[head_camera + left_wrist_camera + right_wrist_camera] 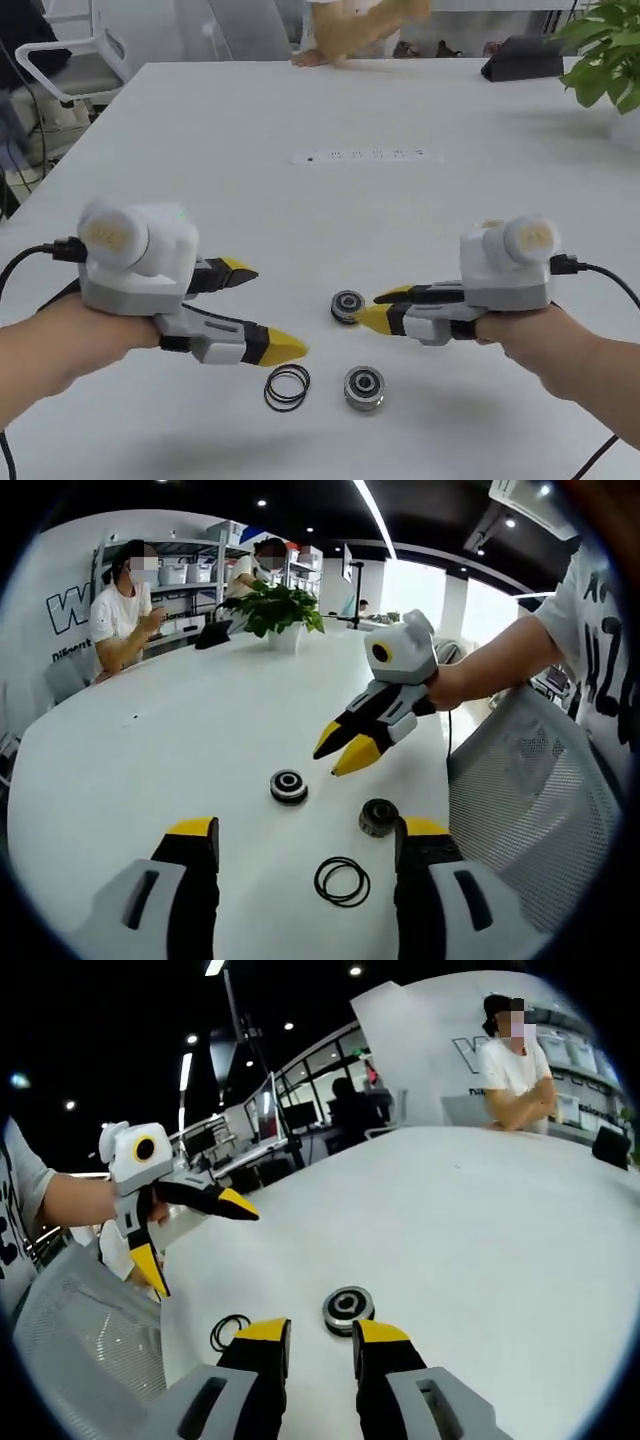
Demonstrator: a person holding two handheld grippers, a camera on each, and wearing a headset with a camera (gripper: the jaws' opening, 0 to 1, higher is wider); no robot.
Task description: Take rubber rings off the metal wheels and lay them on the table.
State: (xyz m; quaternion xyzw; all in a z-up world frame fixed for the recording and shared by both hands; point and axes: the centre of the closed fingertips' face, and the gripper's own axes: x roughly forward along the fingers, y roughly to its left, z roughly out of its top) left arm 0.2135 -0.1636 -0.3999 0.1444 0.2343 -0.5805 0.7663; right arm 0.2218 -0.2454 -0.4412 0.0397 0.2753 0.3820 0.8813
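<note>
The right gripper (372, 307) has its yellow-tipped jaws drawn close, only a narrow gap between them and nothing in it. Its tips sit just beside the farther metal wheel (347, 306), which in the right gripper view lies straight ahead of the jaws, so I judge it is lined up to pinch that wheel or its rubber. The left gripper (265, 310) is spread wide and empty, one jaw low over the table (300, 210) and the other raised. It hovers above and to the left of the loose rubber rings (287, 386), which looks like a hand freed after letting go or waiting to steady a wheel. Those rings lie flat on the white top as overlapping black loops, just beside the nearer metal wheel (363, 387), which rests on its face. The two wheels are near each other but apart. How many rings are in the pile is hard to count, and whether either wheel carries rubber is not clear: the farther one shows a dark outer band, the nearer one a greyer rim. A recessed power strip (367, 156) sits mid-table. At the far edges a potted plant (605, 50) and a person's arm (350, 30) are cut off by the frame.
</note>
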